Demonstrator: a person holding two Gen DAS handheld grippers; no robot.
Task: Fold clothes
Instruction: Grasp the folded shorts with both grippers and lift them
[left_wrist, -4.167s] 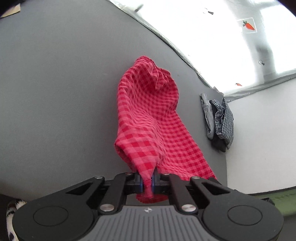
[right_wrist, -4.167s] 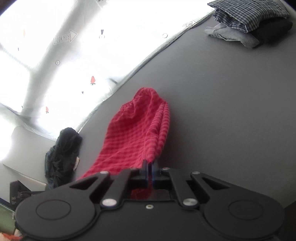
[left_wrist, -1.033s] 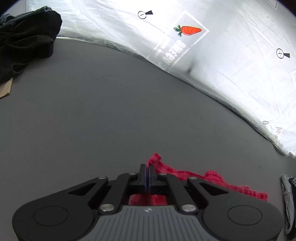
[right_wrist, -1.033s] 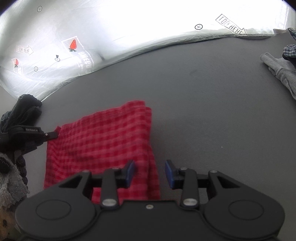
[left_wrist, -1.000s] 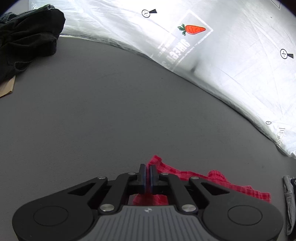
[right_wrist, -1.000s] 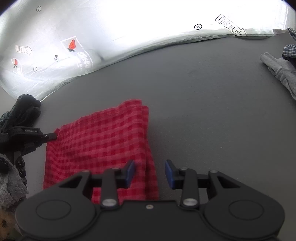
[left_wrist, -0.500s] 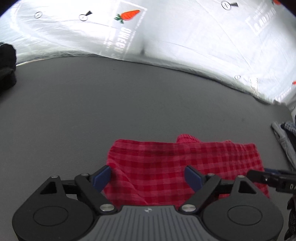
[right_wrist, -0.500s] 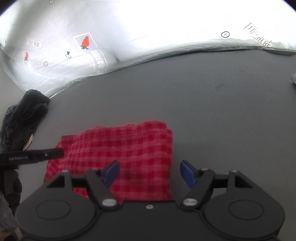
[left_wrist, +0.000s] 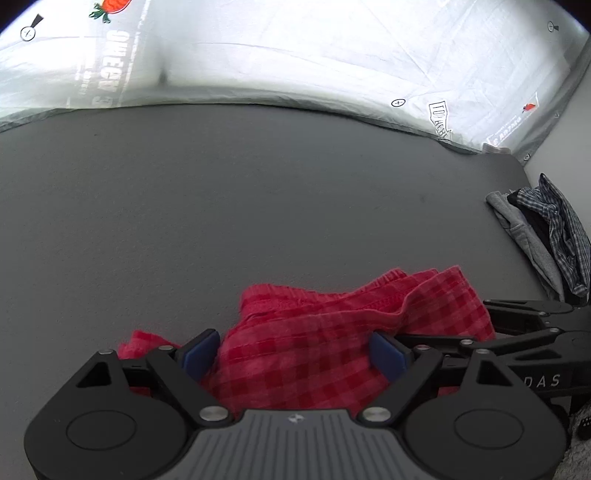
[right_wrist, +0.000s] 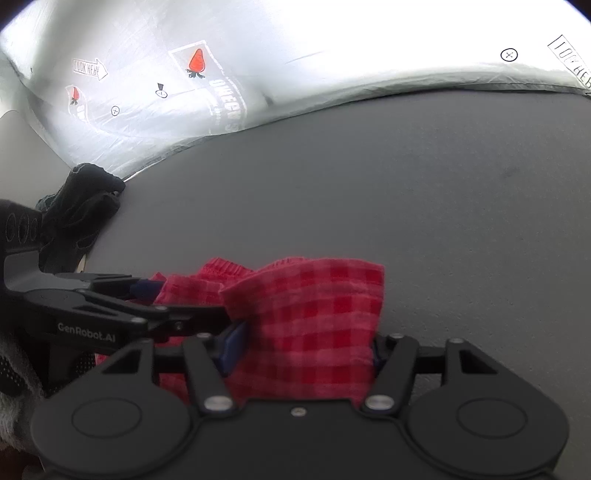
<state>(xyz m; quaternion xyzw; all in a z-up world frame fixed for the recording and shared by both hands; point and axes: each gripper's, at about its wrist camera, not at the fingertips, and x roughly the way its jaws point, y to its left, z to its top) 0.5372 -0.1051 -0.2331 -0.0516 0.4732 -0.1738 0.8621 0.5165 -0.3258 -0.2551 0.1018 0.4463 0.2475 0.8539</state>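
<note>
The red checked garment (left_wrist: 332, 332) lies bunched on the grey worktop (left_wrist: 258, 192), between both pairs of jaws. The left hand-held gripper (left_wrist: 295, 350) stands spread wide over it; the right hand-held gripper (right_wrist: 306, 347) is closing around its folded edge. Folded clothes (left_wrist: 546, 236) sit at the worktop's right end.

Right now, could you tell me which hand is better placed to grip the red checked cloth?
The right, I think: the right tongs are closing with the red checked cloth bunched between them, while the left tongs stand wide open over it.
</note>
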